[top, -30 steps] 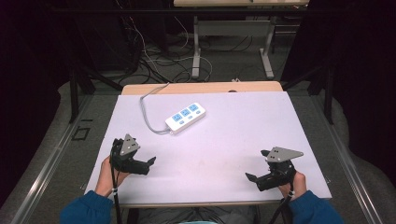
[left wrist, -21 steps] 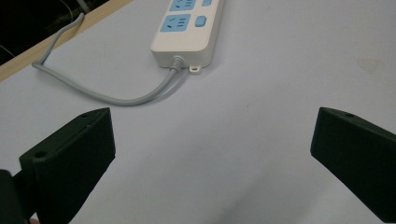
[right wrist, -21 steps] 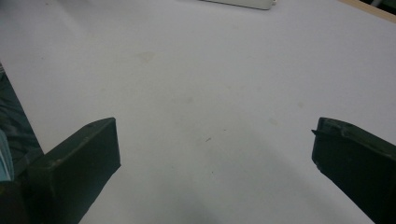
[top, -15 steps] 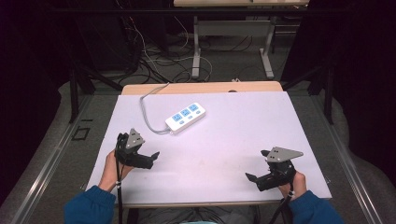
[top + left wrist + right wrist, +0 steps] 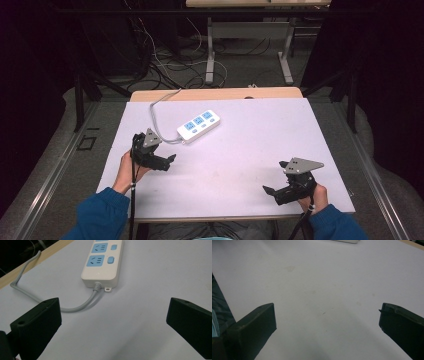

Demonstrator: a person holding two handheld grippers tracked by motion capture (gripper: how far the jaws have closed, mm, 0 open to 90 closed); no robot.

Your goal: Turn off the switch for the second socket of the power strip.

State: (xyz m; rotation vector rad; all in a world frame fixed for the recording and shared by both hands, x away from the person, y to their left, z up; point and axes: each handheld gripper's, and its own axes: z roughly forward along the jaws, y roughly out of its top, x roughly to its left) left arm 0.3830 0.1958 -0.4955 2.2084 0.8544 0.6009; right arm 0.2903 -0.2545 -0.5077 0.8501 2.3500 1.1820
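The left gripper (image 5: 167,161) has been brought forward toward the power strip (image 5: 199,125), its jaws spread wide and empty. The right gripper (image 5: 272,191) is held released over the white table (image 5: 260,135).

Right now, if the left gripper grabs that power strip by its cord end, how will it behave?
The power strip is probably rigid and light: a flat plastic body lying flush on the table, unlikely to roll or tip. Its smooth casing may slip between the pads. The grey cord bends in a loose curve, so it will likely drag and tug.
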